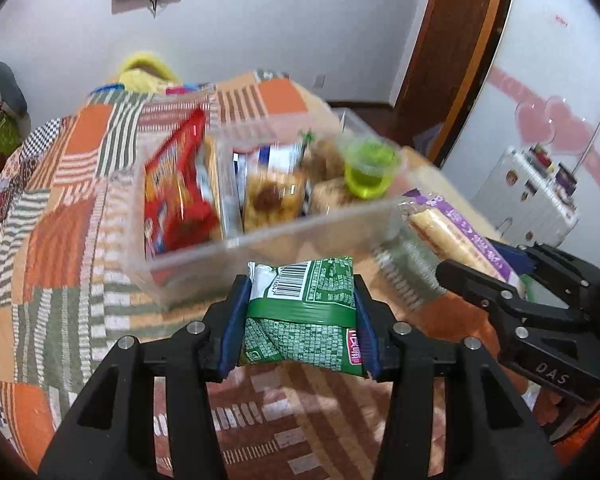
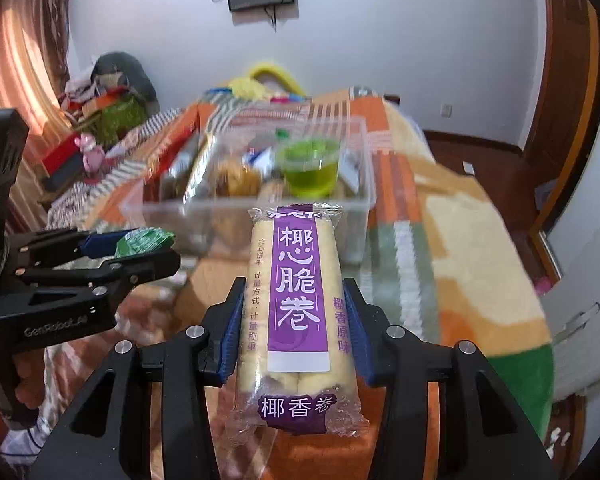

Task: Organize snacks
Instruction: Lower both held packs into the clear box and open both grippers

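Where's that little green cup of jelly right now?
The green jelly cup sits inside the clear plastic bin on the patchwork blanket, at the bin's right end atop other snacks, beyond both held packets.

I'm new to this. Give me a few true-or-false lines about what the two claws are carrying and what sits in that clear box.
1. The left claw grips a green snack packet. True.
2. The right claw is empty. False: it clamps a purple-labelled roll pack.
3. A green jelly cup sits in the clear box. True.
4. The clear box holds nothing else. False: a red packet and other snacks lie in it.
5. The green packet is already inside the box. False: it is held in front of the box, outside it.
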The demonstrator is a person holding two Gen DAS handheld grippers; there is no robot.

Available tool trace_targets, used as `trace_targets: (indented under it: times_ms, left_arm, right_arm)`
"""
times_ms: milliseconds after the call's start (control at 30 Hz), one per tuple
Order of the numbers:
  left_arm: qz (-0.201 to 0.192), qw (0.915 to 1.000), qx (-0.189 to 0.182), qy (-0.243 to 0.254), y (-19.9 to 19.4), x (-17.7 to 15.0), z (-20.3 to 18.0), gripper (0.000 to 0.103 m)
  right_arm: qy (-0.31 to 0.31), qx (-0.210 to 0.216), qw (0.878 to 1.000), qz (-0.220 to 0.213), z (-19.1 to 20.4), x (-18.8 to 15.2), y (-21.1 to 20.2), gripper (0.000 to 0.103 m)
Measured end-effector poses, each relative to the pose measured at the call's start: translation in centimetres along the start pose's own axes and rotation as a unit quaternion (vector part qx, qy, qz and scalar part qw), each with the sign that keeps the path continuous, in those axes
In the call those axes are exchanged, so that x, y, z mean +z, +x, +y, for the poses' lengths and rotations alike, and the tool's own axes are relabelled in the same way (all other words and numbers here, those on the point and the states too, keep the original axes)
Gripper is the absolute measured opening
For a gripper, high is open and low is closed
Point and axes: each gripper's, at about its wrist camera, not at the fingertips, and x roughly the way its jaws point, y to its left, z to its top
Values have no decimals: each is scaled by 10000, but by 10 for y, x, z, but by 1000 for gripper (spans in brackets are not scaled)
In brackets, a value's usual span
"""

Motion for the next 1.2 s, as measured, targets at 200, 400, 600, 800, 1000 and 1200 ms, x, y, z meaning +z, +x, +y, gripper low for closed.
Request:
trace_targets:
  times_ms: [200,400,600,800,1000,1200]
  left_arm:
    - [-347,9994,53,6,-8,36,0,48]
    - [-453,9987,200,-72,7,65,10,48]
    - [-251,9993,177,-212,35,89,19,49]
    - [-155,9988,322,-326,55,98,27,53]
    - [-201,9985,347,-374,57,98,36,58]
    - [-235,9986,256,-390,49,98,38,62]
  right_arm:
    - [62,31,9994,-345,1,20,-3,42]
    - [127,13,9984,-550,2,43,7,42]
    - [203,4,9982,-564,0,66,23,43]
    - [203,91,9986,-486,2,78,37,43]
    - [183,288,9991,-265,2,80,48,44]
    - [114,303,9992,-246,2,80,41,46]
